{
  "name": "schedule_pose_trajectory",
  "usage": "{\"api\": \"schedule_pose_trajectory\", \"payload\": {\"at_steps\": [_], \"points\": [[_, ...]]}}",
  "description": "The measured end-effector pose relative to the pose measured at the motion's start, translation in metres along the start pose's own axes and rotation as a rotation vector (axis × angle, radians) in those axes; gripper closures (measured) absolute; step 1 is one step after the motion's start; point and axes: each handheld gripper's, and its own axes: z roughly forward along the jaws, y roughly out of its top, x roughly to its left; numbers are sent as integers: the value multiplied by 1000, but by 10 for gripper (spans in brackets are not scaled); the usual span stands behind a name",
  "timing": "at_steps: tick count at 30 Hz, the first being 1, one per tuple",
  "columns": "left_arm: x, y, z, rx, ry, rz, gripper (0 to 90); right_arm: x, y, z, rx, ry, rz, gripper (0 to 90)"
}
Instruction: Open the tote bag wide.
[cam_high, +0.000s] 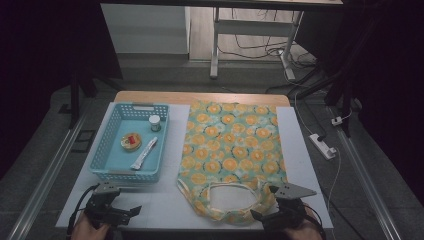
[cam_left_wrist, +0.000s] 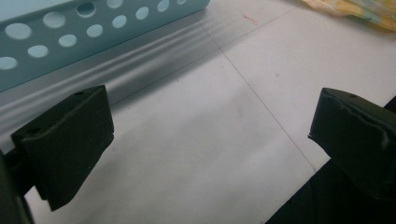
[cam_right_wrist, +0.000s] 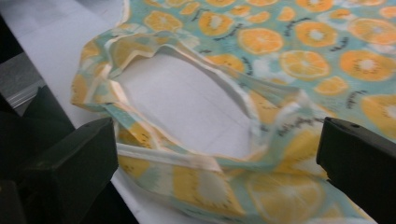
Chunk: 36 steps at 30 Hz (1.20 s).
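An orange-slice patterned cloth bag (cam_high: 232, 150) lies flat on the white table, its looped handles (cam_high: 232, 197) toward the near edge. My right gripper (cam_high: 272, 212) hovers at the handles' right end, open, its jaws straddling the handle loop (cam_right_wrist: 187, 154) without closing on it. My left gripper (cam_high: 127, 210) rests open near the front left edge, just in front of the blue basket (cam_high: 102, 167); bare table lies between its jaws. The basket holds a small white-capped jar (cam_high: 155, 122), a round tin (cam_high: 131, 141) and a white tube (cam_high: 144, 154).
The basket's perforated wall (cam_left_wrist: 56, 35) stands close ahead of the left gripper. A power strip (cam_high: 322, 145) and cables lie on the floor to the right. Table legs (cam_high: 215, 45) stand beyond the far edge.
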Motion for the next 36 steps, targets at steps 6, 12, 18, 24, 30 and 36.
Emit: {"api": "schedule_pose_trajectory", "payload": {"at_steps": [6,12,18,24,30,36], "points": [[0,0,0,0,-3,1,0,12,9,13,36,45,-34,0],[0,0,0,0,-3,1,0,19,14,24,64,96,-49,0],[0,0,0,1,-4,3,0,27,17,34,89,124,-57,0],[0,0,0,-1,-8,1,0,40,21,48,121,144,-90,0],[0,0,0,-1,-8,3,0,52,20,61,171,169,-129,0],[0,0,0,1,-7,5,0,58,21,69,197,205,-165,96]]}}
